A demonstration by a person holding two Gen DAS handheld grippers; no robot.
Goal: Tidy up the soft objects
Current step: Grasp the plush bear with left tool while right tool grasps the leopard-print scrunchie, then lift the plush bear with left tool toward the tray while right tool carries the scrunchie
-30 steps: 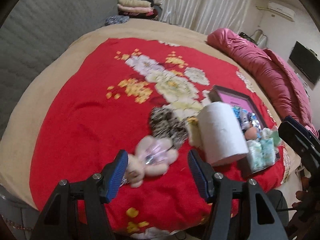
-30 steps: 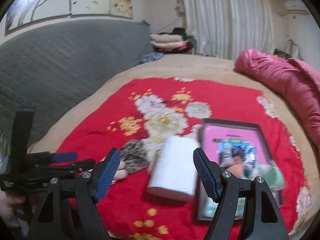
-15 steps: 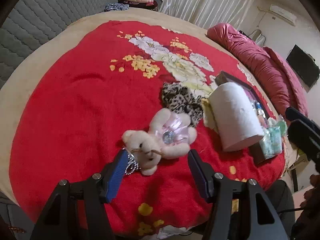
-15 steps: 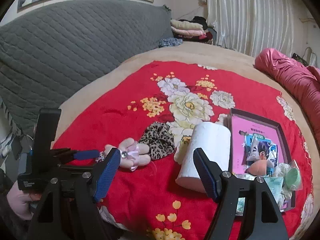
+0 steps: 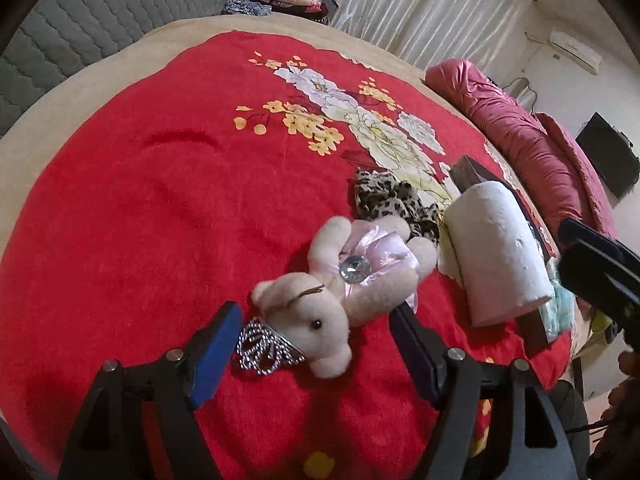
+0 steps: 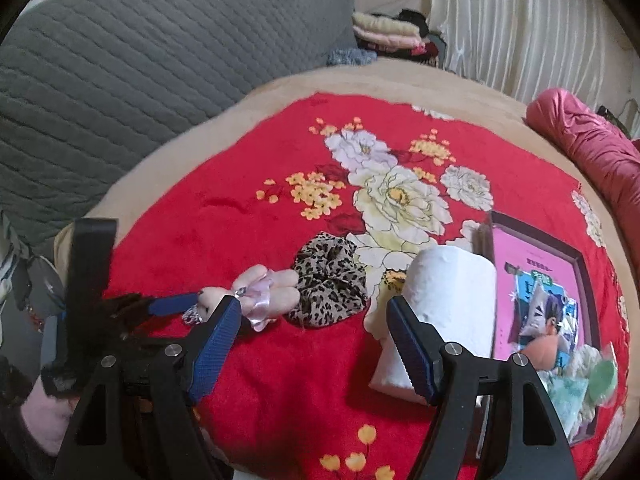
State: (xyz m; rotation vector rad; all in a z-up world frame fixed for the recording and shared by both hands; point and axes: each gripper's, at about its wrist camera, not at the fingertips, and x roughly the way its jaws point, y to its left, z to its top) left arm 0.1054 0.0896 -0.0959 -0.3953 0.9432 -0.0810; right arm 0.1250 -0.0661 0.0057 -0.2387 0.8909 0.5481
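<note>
While the red blanket (image 5: 132, 208) with its printed flowers covers most of the bed, all the smaller things lie on it, so I tell each place from the toilet paper roll (image 5: 496, 248). This white roll lies on its side near the front edge of the blanket. Just on the right of the roll in the right wrist view is a dark box (image 6: 582, 264) with a pink inside, and it holds small packets and soft bits; the roll touches its left wall. On the other side of the roll, just beside it, lies a leopard-print scrunchie (image 6: 326, 280). Further from the roll, touching the scrunchie, lies the teddy bear (image 5: 332, 288), pale pink, with a shiny ribbon, a clear gem on the chest and a small silver crown (image 5: 262, 346) at its head.

The left gripper (image 5: 316, 344) is low over the blanket and its jaws are opening; the head of the bear and the crown are between the blue pads, but the pads do not press them. The right gripper (image 6: 314, 334) stands wide and holds nothing. Its right finger (image 6: 408, 344) is in front of the near end of the roll, and its left finger is in front of the bear.
</note>
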